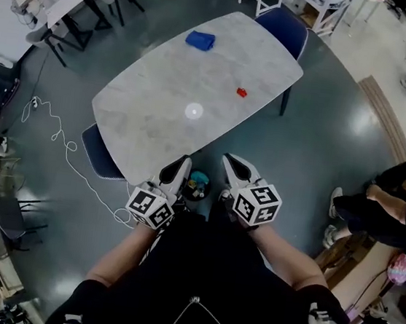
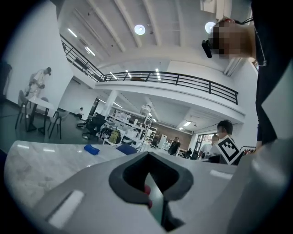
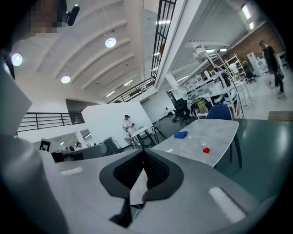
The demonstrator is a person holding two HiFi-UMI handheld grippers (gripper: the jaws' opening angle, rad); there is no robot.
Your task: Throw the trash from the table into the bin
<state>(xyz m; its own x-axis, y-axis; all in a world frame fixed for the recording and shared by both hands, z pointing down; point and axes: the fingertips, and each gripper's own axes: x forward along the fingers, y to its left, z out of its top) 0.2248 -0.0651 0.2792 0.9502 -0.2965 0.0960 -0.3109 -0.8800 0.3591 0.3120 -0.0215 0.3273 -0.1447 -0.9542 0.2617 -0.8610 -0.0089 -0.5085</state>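
The left gripper point(image 1: 180, 164) and right gripper point(image 1: 231, 161) hover clenched and empty near the person's body, above a small open bin point(image 1: 199, 185) at the near edge of the pale marble-look table point(image 1: 143, 113). Well beyond, a small red scrap point(image 1: 242, 92) looks light and stiff, best pinched across its sides. Farther off, a crumpled blue wad point(image 1: 200, 41) seems soft and could be taken by a fold.

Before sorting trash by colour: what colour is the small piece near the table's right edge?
The small piece is red, clearest in the head view.
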